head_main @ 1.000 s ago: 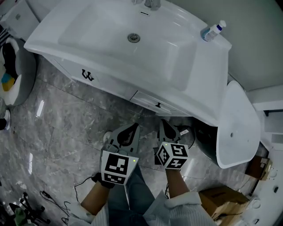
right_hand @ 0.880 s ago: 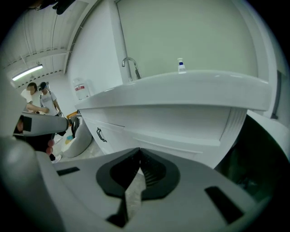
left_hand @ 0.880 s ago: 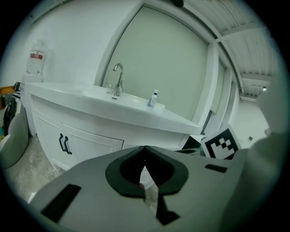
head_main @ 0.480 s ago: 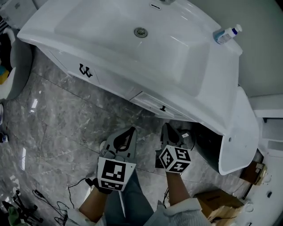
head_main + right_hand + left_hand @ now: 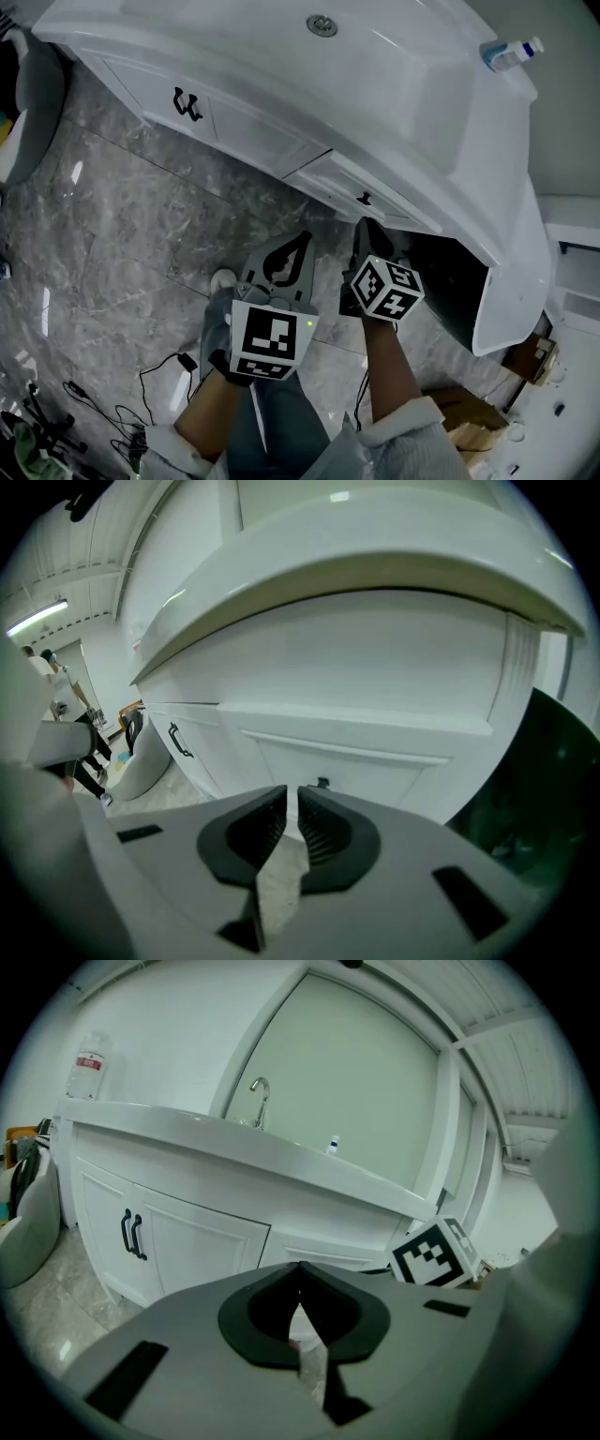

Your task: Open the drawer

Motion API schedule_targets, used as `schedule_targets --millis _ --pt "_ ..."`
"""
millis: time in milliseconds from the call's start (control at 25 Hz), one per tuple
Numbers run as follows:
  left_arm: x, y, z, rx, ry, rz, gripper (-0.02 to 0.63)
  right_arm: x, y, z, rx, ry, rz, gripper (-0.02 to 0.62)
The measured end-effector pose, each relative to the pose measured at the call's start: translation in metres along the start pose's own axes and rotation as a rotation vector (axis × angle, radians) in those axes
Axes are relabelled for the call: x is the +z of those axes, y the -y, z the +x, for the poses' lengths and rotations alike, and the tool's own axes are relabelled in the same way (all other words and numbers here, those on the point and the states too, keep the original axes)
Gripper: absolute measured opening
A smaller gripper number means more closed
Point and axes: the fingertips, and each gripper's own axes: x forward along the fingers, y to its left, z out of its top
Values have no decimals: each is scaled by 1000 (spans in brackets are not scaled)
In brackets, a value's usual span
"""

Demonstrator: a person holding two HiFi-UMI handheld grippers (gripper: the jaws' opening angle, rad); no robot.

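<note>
The drawer [image 5: 349, 185] is a small white panel under the basin's rim, right of the cabinet doors, shut, with a small black knob [image 5: 365, 198]. My right gripper [image 5: 366, 226] hangs just below and in front of that knob, apart from it. In the right gripper view the knob [image 5: 322, 783] shows right above the gripper [image 5: 292, 790], whose jaws are opening to a narrow slit with nothing between them. My left gripper [image 5: 304, 238] floats beside it on the left, over the floor, and its tips meet in the left gripper view [image 5: 299, 1267]. It holds nothing.
The white vanity [image 5: 281, 141] has two doors with black handles [image 5: 187, 104] on the left. A bottle [image 5: 511, 52] stands on the basin's far right corner. Right of the drawer is a dark gap [image 5: 450, 281], then a white fixture [image 5: 511, 272]. Cables [image 5: 112, 412] lie on the marble floor.
Both grippers have sunk and now sit closer below the drawer front. The vanity has slid up in the head view, so more of the floor shows.
</note>
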Motion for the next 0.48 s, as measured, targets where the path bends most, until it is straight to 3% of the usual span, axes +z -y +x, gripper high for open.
schedule_targets --millis 480 --pt "-16 30 24 -62 -36 21 15 -11 19 38 -66 -58 69 154"
